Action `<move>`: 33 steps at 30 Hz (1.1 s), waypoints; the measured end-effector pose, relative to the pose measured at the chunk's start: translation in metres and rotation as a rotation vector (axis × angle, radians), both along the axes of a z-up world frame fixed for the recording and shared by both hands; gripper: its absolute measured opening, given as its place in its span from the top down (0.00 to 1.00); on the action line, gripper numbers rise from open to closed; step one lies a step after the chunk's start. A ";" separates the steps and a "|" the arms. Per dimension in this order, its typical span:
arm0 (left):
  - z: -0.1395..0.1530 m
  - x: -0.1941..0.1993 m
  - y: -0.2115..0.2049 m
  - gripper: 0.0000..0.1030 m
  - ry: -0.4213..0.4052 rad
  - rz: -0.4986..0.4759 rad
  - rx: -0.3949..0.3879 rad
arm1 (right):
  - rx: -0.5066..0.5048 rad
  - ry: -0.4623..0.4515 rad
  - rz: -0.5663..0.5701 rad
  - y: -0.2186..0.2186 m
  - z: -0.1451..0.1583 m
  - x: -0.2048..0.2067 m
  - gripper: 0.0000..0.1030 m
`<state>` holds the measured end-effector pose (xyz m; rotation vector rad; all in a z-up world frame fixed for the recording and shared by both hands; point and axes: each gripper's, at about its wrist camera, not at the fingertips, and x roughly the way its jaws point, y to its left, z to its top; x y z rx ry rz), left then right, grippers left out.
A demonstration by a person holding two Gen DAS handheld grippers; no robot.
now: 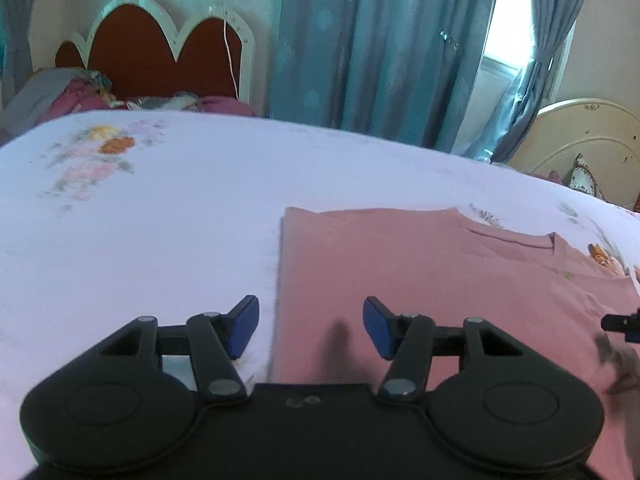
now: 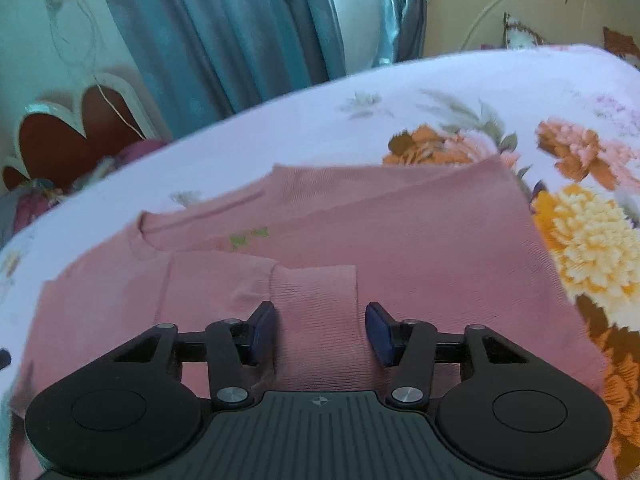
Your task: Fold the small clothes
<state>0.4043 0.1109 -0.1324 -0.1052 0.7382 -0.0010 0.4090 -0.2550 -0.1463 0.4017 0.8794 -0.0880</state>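
Note:
A pink top (image 1: 440,280) lies flat on the bed with its sides folded in. In the right wrist view the pink top (image 2: 400,232) shows a sleeve with a ribbed cuff (image 2: 316,300) laid across it. My left gripper (image 1: 310,326) is open and empty, low over the top's left folded edge. My right gripper (image 2: 320,330) is open, its blue pads on either side of the ribbed cuff, not closed on it. The tip of the right gripper (image 1: 624,322) shows at the right edge of the left wrist view.
The bed has a pale sheet with flower prints (image 2: 580,240). A red and white headboard (image 1: 160,44) and piled bedding (image 1: 60,92) stand beyond it. Blue curtains (image 1: 380,40) hang behind, and a cream headboard (image 1: 580,140) stands at the right.

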 end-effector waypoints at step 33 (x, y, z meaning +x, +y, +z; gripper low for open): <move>-0.019 0.055 -0.020 0.55 0.020 0.024 0.055 | -0.073 -0.014 0.062 0.004 -0.005 0.020 0.59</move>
